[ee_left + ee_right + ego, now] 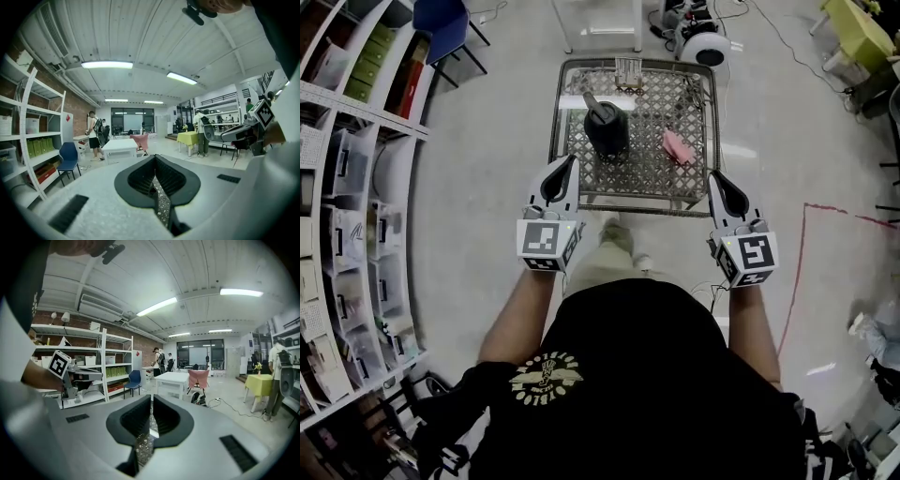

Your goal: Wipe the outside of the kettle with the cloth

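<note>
Ahead of both closed jaws, kettle (pixel 607 127), cloth (pixel 678 147) near it

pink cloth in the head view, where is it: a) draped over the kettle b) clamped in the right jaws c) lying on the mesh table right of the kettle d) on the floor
c: the pink cloth lies on the mesh table, apart from the black kettle and to its right in the picture, and the right gripper is shut with nothing in its jaws.
</note>
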### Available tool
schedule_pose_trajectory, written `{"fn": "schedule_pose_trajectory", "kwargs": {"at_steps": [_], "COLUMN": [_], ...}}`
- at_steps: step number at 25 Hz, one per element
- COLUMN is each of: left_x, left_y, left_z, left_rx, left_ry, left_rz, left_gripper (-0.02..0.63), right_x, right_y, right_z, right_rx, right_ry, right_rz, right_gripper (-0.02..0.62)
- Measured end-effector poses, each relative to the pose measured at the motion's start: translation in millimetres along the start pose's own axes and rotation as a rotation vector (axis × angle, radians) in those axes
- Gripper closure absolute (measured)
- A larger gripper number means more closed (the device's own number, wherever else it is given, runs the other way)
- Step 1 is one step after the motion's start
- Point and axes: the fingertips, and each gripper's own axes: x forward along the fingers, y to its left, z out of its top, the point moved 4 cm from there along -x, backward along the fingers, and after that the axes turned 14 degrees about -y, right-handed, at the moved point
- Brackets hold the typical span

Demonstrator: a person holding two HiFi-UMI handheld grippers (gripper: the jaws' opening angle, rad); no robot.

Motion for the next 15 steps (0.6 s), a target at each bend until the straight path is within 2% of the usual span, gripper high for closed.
{"fn": "schedule_pose_trajectory", "kwargs": {"at_steps": [9,15], "left_x": [38,83], "left_y": [39,53], "left_z": [-23,-44], "left_rx": [-0.032,-0.029], "left_ry": [0.042,0.073], "left_rz": [-0.008,-0.066], "left_gripper": [0.6,0.6], "right_x": [52,85], "right_y": [-4,-16], "right_z": [-16,-38], "right_rx": [0.019,0.058], "right_ry": [0.066,0.103], "right_rz": [0.006,-0.025], "right_gripper": [0.582,0.583]}}
